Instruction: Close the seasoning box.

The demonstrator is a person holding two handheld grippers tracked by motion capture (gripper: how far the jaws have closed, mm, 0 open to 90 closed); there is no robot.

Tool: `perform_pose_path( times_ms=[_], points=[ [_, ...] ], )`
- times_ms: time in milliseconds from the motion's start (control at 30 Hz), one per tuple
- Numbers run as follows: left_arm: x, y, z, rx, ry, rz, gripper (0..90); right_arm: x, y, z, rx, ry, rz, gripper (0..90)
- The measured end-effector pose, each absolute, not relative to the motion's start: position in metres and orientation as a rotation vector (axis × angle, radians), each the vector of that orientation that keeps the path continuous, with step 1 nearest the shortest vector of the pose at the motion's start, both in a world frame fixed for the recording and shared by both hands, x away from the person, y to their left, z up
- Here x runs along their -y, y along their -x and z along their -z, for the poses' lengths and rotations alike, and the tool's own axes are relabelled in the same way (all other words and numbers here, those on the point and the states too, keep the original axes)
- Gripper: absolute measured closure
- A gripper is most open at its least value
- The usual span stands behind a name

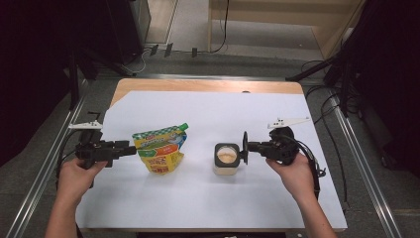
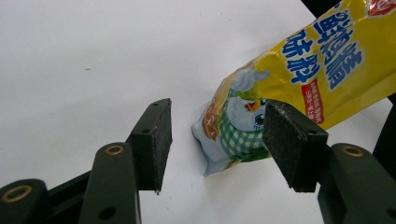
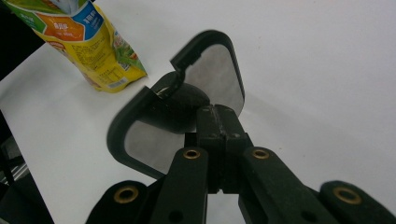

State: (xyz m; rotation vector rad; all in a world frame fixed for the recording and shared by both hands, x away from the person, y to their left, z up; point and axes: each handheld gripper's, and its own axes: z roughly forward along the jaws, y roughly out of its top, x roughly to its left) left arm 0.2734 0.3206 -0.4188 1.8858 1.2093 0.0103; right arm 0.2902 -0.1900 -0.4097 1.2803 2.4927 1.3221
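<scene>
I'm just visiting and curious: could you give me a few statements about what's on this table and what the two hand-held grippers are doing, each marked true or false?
1. The right gripper is clamped on a black-rimmed lid. True.
2. The left gripper squeezes the yellow pouch. False: its jaws stand open, the pouch's corner between them.
3. The jar stands open. True.
4. The pouch lies inside the jar. False: it stands apart, to the jar's left.
5. The table has a white cover. True.
</scene>
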Motion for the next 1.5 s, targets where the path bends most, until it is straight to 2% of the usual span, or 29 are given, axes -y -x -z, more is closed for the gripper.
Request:
perform_pose_path(
  times_ms=[1500],
  points=[
    [-0.321, -0.275, 0.423, -1.215, -1.895, 0.005, 42.3, 0.139, -0.283, 0.432, -2.592, -1.127, -1.295, 90.0]
  ],
)
